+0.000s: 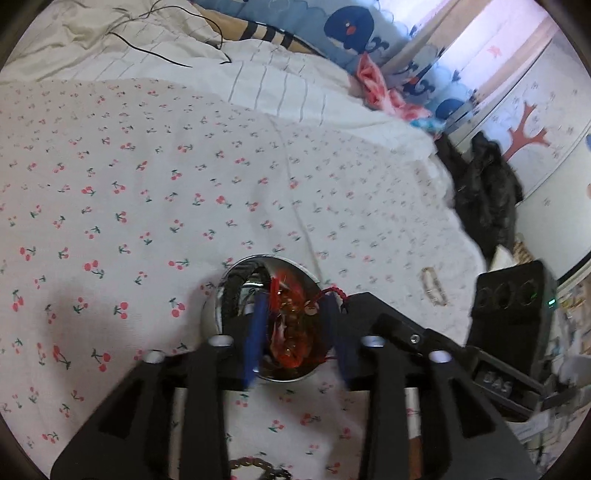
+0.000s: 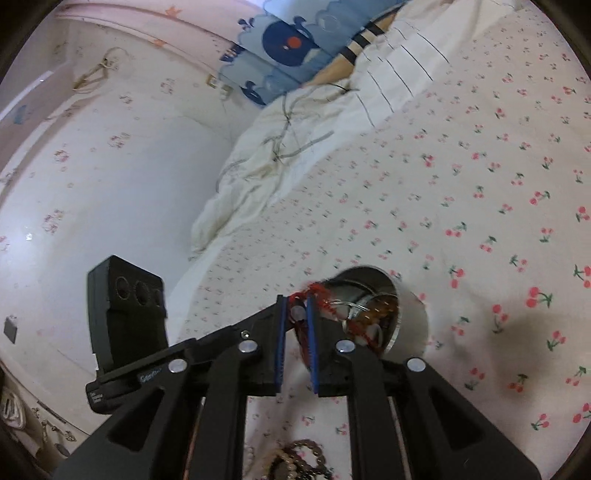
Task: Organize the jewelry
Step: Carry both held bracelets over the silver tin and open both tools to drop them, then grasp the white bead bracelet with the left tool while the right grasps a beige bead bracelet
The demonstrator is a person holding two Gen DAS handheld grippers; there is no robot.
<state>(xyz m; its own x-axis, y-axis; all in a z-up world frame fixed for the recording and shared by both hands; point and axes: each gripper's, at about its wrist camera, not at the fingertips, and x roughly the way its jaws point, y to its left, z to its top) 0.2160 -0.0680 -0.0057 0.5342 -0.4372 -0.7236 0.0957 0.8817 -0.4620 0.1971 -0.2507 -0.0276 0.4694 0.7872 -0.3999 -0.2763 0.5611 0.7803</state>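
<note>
A shiny steel bowl [image 1: 212, 314] sits on the cherry-print bedspread and holds red cord jewelry [image 1: 291, 332] and a dark braided piece. My left gripper [image 1: 295, 299] is open over the bowl, its blue pads on either side of the red jewelry. In the right wrist view the bowl [image 2: 410, 314] lies just ahead to the right, with bangles and amber beads inside. My right gripper [image 2: 295, 299] is nearly shut on a red cord piece [image 2: 317, 291] with a pale charm, at the bowl's rim. The right gripper's body shows in the left wrist view [image 1: 406, 332].
A small pale bracelet [image 1: 434, 288] lies on the bedspread right of the bowl. Beaded bracelets [image 2: 299, 458] lie near my grippers' bases. A rumpled white quilt [image 2: 277, 155], a whale-print cushion [image 1: 351, 26] and dark clothing [image 1: 484, 192] lie beyond.
</note>
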